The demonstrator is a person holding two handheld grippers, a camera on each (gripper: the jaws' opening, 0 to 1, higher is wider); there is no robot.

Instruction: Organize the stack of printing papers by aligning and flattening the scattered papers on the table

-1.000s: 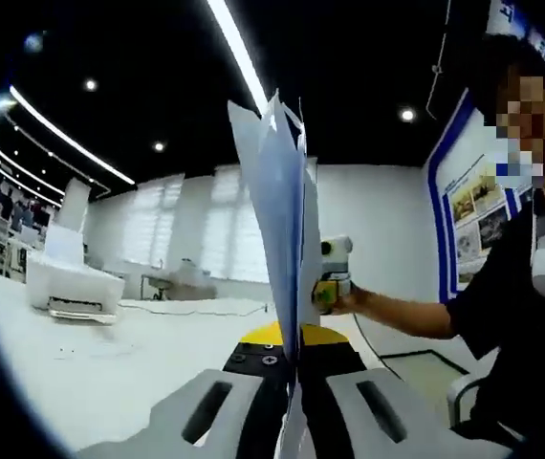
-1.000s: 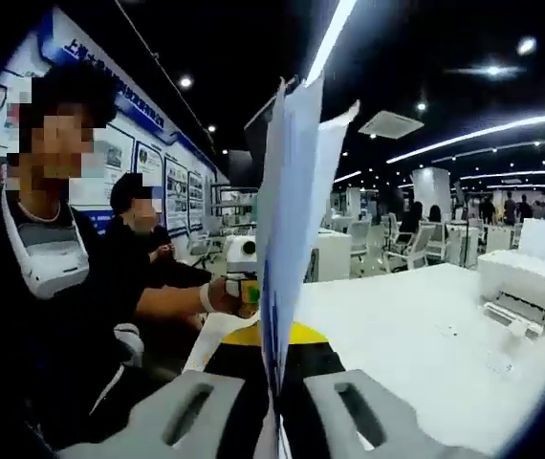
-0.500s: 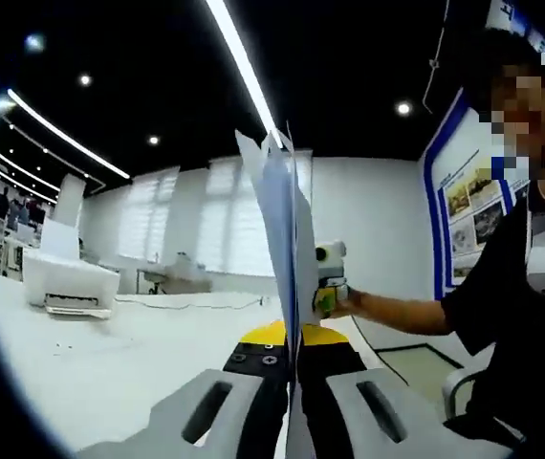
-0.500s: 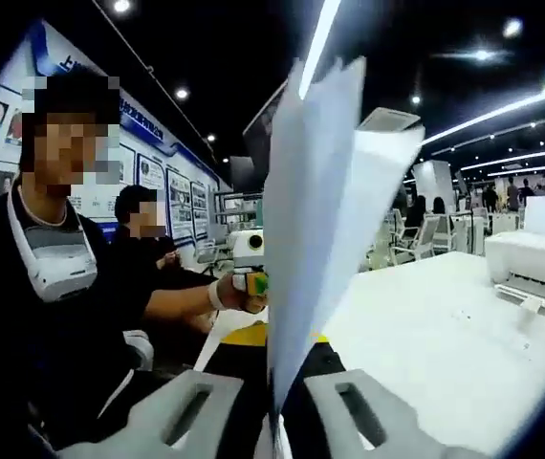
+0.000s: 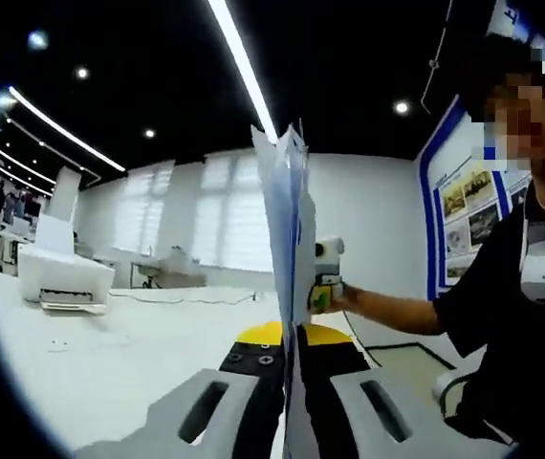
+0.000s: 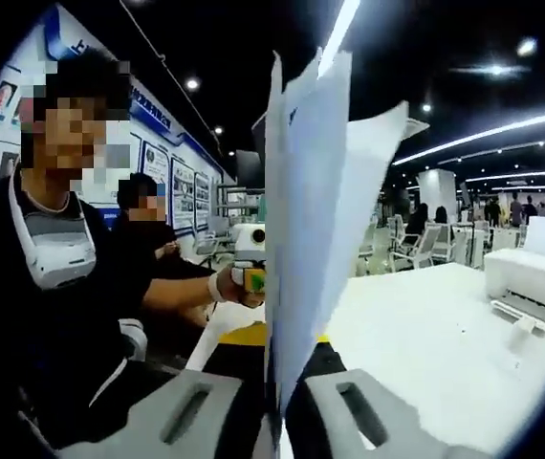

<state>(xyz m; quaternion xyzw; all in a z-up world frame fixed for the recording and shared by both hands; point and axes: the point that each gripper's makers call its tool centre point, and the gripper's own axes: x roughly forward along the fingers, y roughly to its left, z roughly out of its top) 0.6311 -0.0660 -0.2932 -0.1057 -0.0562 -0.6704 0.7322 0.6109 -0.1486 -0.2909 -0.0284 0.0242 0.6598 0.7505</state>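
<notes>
Tabletop (image 5: 110,373), white and broad, spreads under both grippers; in the right gripper view it (image 6: 445,354) runs toward a white printer (image 6: 529,283), and the same printer (image 5: 62,277) sits at the far left of the left gripper view. Person in a dark shirt (image 6: 43,325) sits at the table's edge, seen in the left gripper view too (image 5: 512,335), with a second seated person (image 6: 143,239) behind.

Stack of printing papers (image 5: 287,239) stands upright on edge, held off the table between the two grippers. In the left gripper view the sheets rise thin and nearly edge-on, their top corners uneven. In the right gripper view the stack (image 6: 306,220) fans out, one sheet curling away to the right.

Left gripper (image 5: 289,406) has its grey jaws pressed together on the bottom edge of the sheets. Right gripper (image 6: 272,421) likewise pinches the papers between closed jaws. Each gripper appears in the other's view beyond the paper, gripped in a hand (image 6: 229,287), (image 5: 335,298).
</notes>
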